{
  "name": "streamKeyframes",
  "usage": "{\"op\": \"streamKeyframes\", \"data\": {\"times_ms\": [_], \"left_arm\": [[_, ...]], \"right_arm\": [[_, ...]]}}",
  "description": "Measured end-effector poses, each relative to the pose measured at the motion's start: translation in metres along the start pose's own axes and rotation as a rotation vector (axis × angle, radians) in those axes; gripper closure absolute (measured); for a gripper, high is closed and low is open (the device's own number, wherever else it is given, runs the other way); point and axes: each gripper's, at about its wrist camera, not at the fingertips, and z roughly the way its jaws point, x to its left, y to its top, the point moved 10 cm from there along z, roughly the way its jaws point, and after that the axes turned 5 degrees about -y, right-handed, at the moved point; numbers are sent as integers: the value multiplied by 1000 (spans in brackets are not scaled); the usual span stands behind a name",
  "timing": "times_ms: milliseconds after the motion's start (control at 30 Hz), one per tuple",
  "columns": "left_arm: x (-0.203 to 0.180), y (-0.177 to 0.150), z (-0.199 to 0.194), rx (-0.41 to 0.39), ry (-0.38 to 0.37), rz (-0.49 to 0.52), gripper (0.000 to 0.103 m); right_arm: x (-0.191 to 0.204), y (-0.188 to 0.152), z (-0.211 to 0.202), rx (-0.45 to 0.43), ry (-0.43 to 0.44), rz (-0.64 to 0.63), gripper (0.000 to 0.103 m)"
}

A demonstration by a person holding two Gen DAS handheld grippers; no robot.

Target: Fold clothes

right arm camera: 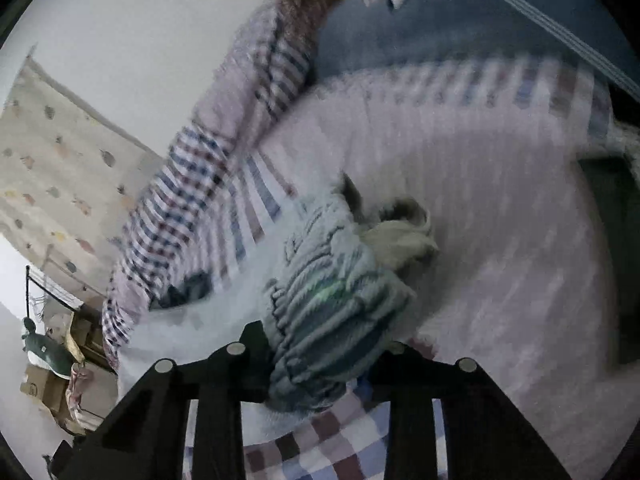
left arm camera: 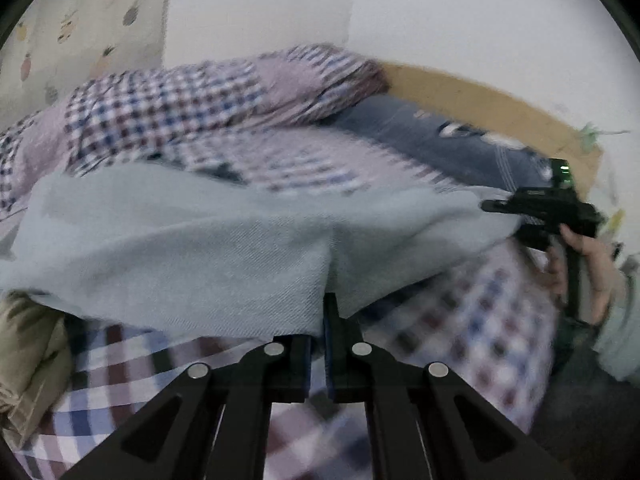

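over the checked bedsheet (left arm camera: 472, 312) the pale blue garment (left arm camera: 180, 248) hangs stretched, left gripper (left arm camera: 318, 344) clamped on its near edge, right gripper (right arm camera: 316, 364) pinching bunched cloth further along, mid-fold i'd say, next lay it flat on the sheet.
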Motion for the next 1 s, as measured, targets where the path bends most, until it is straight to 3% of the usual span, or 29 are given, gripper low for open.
{"op": "streamKeyframes", "data": {"times_ms": [67, 167, 267, 333, 400, 467, 533, 600, 733, 833, 867, 900, 1000], "left_arm": [[-44, 5, -7, -26, -58, 23, 101], [-124, -2, -10, -31, -207, 36, 101], [-202, -46, 27, 92, -348, 58, 100], [-218, -87, 65, 225, -318, 106, 100], [-216, -119, 90, 321, -294, 120, 98], [-209, -129, 92, 329, -332, 70, 97], [-204, -123, 85, 336, -364, 15, 90], [-198, -119, 77, 344, -374, -11, 74], [-183, -110, 51, 317, -389, -33, 62], [-169, -96, 28, 263, -392, -60, 58], [-160, -89, 16, 228, -383, -73, 51], [-147, -82, 5, 187, -364, -93, 44], [-102, -62, -26, 73, -291, -165, 40]], "right_arm": [[-10, 26, -29, -39, 2, 6, 71], [-54, 65, -71, -108, -42, 56, 71], [-124, 79, -79, -119, -188, 162, 70], [-160, 70, -71, -71, -248, 245, 69], [-190, 54, -59, -2, -284, 329, 64], [-214, 41, -51, 56, -316, 391, 56], [-213, 41, -57, 55, -337, 352, 43], [-212, 41, -67, 38, -370, 330, 37], [-207, 44, -94, -13, -375, 324, 37], [-190, 48, -115, -85, -390, 292, 37], [-183, 51, -123, -116, -391, 279, 37], [-176, 53, -131, -147, -393, 265, 37], [-150, 59, -147, -214, -372, 215, 36]]}}
